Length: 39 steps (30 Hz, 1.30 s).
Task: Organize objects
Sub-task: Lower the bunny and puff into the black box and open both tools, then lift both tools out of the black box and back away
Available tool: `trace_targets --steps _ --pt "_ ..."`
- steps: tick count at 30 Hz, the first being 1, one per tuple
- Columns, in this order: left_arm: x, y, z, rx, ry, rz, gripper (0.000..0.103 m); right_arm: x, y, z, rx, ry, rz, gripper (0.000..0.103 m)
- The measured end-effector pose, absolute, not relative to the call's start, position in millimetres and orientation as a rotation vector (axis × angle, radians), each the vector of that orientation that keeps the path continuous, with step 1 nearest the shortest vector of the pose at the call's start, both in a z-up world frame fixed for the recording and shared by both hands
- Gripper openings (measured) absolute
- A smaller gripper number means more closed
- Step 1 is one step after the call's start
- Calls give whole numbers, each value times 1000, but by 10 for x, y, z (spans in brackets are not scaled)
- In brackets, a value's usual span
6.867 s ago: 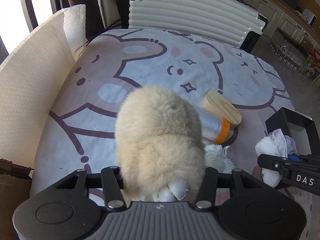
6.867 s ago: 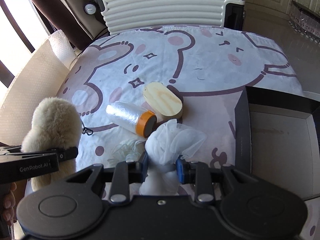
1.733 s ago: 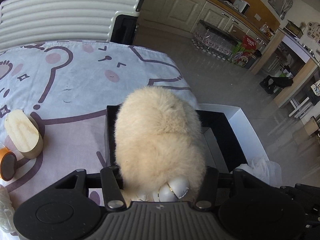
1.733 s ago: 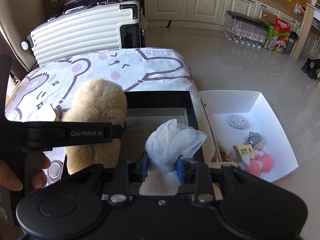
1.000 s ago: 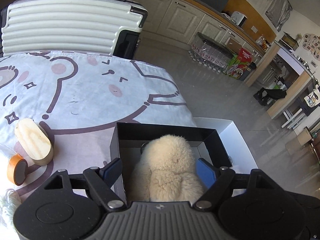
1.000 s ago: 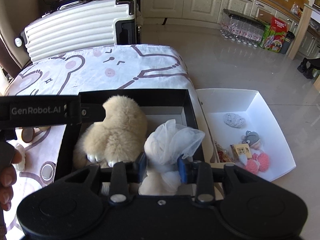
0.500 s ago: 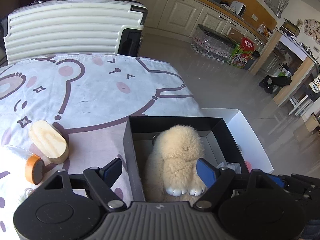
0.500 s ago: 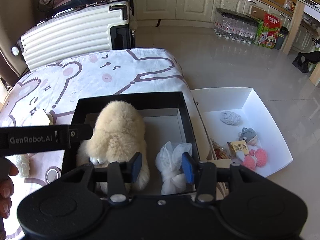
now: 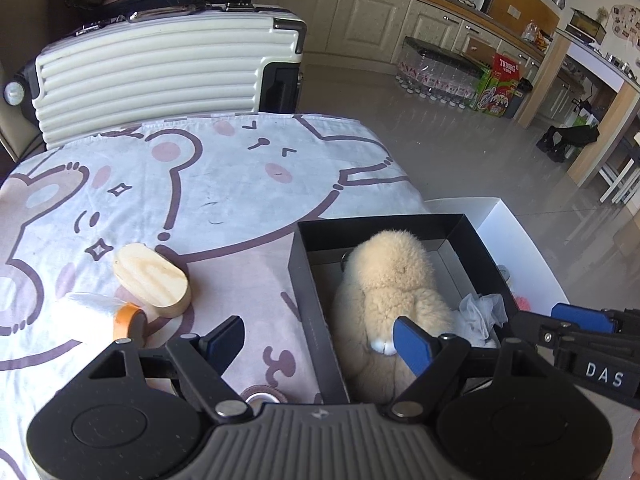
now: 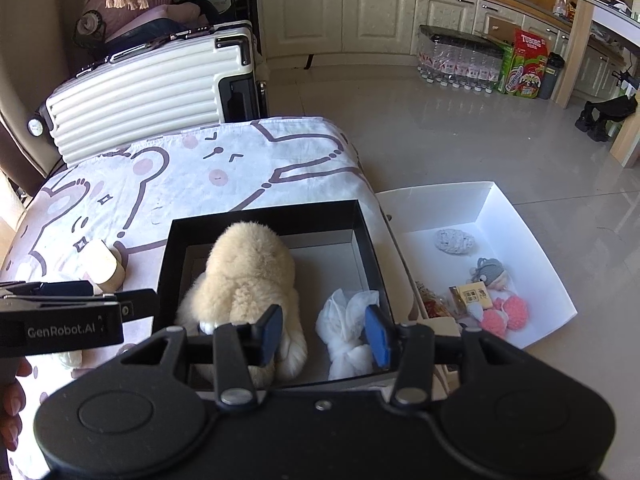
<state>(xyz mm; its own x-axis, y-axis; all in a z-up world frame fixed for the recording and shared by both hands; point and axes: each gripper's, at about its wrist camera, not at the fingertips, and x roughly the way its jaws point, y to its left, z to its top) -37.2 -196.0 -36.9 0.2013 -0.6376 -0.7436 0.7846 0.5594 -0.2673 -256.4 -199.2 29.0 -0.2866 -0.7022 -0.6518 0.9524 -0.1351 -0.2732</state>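
While both grippers hover wide and unloaded, left gripper (image 9: 320, 338) and right gripper (image 10: 324, 332) over the black box (image 10: 264, 214), only the right view shows the white tray (image 10: 532, 240) at 3 o'clock.

Two black plastic claws with blue finger pads (image 10: 273, 326) and silver screws; white "GenRobot.AI" and "DAS" lettering; bare fingertips (image 10: 12, 400) at the left edge.

one plush toy (image 10: 244, 276), two boxes (image 10: 360, 232), perhaps

Fluffy fur plush toy (image 10: 244, 276), matt black cardboard box (image 10: 264, 216), smooth pale wood block (image 9: 150, 278).
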Motion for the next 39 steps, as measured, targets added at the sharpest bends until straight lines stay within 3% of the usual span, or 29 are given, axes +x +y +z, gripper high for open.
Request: trace_targets --steps 11,28,34,39 --pt "-448 -1748 -165 238 895 -963 83 -2499 -1825 451 421 762 -1733 50" --pt "-518 -1417 118 241 856 -912 93 -2355 -1611 632 390 743 -1740 55" --pt "-537 -1351 167 251 843 -905 99 -2287 -1539 686 370 753 -1739 62" --pt "-543 -1325 156 267 830 -898 103 -2245 -1516 692 348 782 -1748 75"
